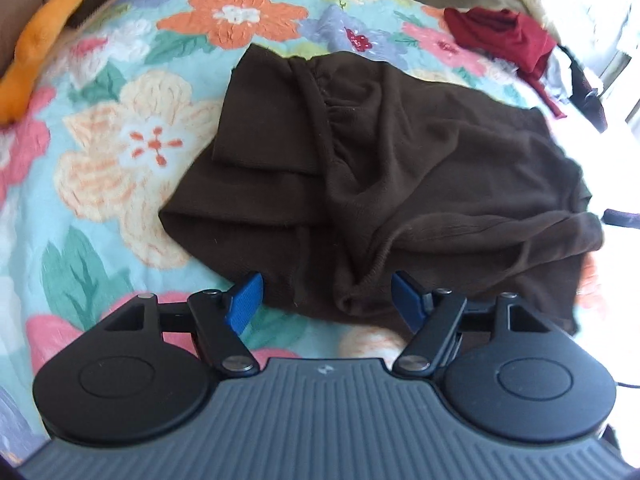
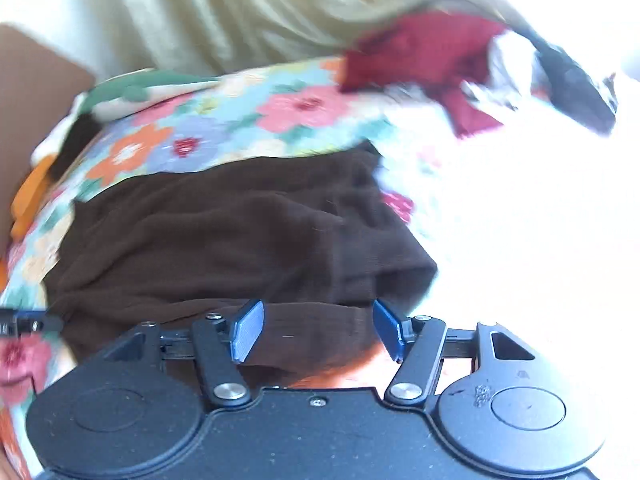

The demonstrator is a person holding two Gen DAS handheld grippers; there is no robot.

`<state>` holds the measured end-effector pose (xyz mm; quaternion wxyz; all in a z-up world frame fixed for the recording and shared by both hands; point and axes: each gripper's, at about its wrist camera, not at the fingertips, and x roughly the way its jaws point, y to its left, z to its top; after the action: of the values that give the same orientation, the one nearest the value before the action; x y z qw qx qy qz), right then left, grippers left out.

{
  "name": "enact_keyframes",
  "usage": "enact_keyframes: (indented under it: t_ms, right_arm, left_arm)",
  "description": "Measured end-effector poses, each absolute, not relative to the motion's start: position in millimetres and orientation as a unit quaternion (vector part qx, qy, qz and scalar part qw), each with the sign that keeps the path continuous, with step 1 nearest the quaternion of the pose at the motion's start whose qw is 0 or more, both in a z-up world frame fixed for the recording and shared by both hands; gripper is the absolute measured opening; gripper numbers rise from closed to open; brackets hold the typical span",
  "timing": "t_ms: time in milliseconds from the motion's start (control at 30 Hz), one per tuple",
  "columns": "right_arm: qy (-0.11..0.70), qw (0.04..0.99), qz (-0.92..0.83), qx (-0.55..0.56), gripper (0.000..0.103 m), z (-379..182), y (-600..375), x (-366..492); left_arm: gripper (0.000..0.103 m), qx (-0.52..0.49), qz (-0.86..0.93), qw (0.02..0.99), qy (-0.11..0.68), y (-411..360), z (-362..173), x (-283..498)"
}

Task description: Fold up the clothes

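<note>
A dark brown garment [image 1: 380, 184] lies folded in rumpled layers on the flowered bedspread [image 1: 132, 140], its gathered waistband toward the far side. My left gripper [image 1: 326, 284] hovers at the garment's near edge, jaws wide apart, blue pads [image 1: 242, 300] free of the cloth. In the right wrist view the same brown garment [image 2: 224, 240] fills the middle, and my right gripper [image 2: 318, 312] stands open over its near hem with the cloth lying loose below the pads. The tip of the other gripper [image 2: 24, 322] shows at the left edge.
A dark red garment [image 1: 508, 36] lies crumpled at the far right beside black and white clothes [image 1: 580, 84]. An orange and white plush toy [image 1: 44, 40] rests at the far left by a brown headboard. A pale green blanket [image 2: 224, 12] is heaped behind. Strong sunlight washes out the bed's right side.
</note>
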<state>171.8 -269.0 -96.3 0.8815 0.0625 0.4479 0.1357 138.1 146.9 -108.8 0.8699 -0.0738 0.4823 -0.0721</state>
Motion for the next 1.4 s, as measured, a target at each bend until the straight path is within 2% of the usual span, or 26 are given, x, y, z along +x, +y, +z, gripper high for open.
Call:
enact_keyframes:
  t_ms: [100, 133, 167, 200, 233, 333, 467, 533, 600, 700, 767, 800, 833, 867, 900, 967, 1100, 1233, 1267, 1300, 1333, 1367, 1400]
  right_arm:
    - [0.450, 0.877, 0.146, 0.083, 0.063, -114, -267, 175]
    - [0.446, 0.879, 0.150, 0.077, 0.030, -117, -263, 174]
    - [0.427, 0.891, 0.150, 0.036, 0.006, -115, -253, 168]
    - [0.408, 0.901, 0.149, -0.006, 0.006, -113, -244, 163]
    - [0.387, 0.909, 0.150, -0.040, 0.006, -109, -235, 157]
    - [0.317, 0.932, 0.175, -0.032, 0.006, -75, -237, 133]
    - [0.254, 0.943, 0.214, -0.032, 0.006, -57, -260, 96]
    - [0.271, 0.939, 0.206, -0.053, 0.006, -79, -269, 83]
    - [0.304, 0.929, 0.204, -0.060, 0.007, -104, -275, 80]
    - [0.349, 0.913, 0.203, -0.055, 0.009, -130, -277, 84]
    - [0.358, 0.907, 0.213, -0.057, 0.014, -127, -275, 82]
    - [0.363, 0.905, 0.216, -0.058, 0.015, -125, -274, 83]
    - [0.367, 0.903, 0.217, -0.058, 0.025, -122, -273, 82]
    - [0.370, 0.903, 0.211, -0.057, 0.031, -117, -275, 79]
    - [0.369, 0.905, 0.203, -0.052, 0.037, -113, -274, 81]
    - [0.360, 0.910, 0.203, -0.024, 0.038, -103, -277, 84]
    - [0.379, 0.896, 0.219, 0.078, 0.056, -87, -276, 114]
    - [0.423, 0.871, 0.200, 0.150, 0.057, -114, -270, 147]
    - [0.430, 0.869, 0.197, 0.144, 0.056, -122, -266, 149]
    - [0.432, 0.872, 0.194, 0.126, 0.054, -129, -261, 146]
    - [0.427, 0.877, 0.198, 0.101, 0.031, -134, -256, 142]
    - [0.418, 0.881, 0.211, 0.069, 0.007, -136, -251, 136]
    - [0.407, 0.885, 0.225, 0.034, 0.002, -135, -246, 130]
  left_arm:
    - [0.070, -0.049, -0.081, 0.875, 0.474, 134, -113, 139]
    - [0.067, -0.041, -0.076, 0.876, 0.475, 130, -115, 140]
    - [0.046, -0.032, -0.073, 0.877, 0.474, 126, -116, 140]
    - [0.016, -0.018, -0.072, 0.880, 0.469, 123, -116, 140]
    - [0.014, -0.007, -0.069, 0.884, 0.463, 122, -113, 139]
    - [0.012, -0.028, -0.055, 0.901, 0.430, 133, -94, 125]
    - [0.012, -0.125, -0.027, 0.903, 0.409, 163, -77, 94]
    - [0.013, -0.157, -0.019, 0.885, 0.439, 175, -90, 87]
    - [0.013, -0.148, -0.017, 0.861, 0.486, 178, -108, 88]
    - [0.013, -0.136, -0.014, 0.850, 0.508, 171, -116, 92]
    - [0.018, -0.126, -0.021, 0.861, 0.493, 166, -107, 93]
    - [0.025, -0.120, -0.024, 0.869, 0.480, 164, -102, 92]
    - [0.031, -0.114, -0.027, 0.877, 0.467, 161, -97, 91]
    - [0.043, -0.109, -0.029, 0.882, 0.457, 160, -94, 91]
    - [0.047, -0.105, -0.032, 0.886, 0.450, 158, -92, 91]
    - [0.048, -0.103, -0.036, 0.891, 0.441, 155, -90, 94]
    - [0.059, -0.127, -0.025, 0.884, 0.449, 151, -97, 105]
    - [0.059, -0.163, -0.028, 0.879, 0.446, 152, -105, 112]
    - [0.053, -0.167, -0.025, 0.881, 0.443, 153, -106, 111]
    - [0.024, -0.166, -0.021, 0.882, 0.440, 153, -107, 111]
    - [0.010, -0.158, -0.017, 0.883, 0.442, 152, -108, 111]
    - [0.011, -0.148, -0.015, 0.884, 0.443, 150, -108, 110]
    - [0.010, -0.145, -0.017, 0.886, 0.440, 149, -107, 108]
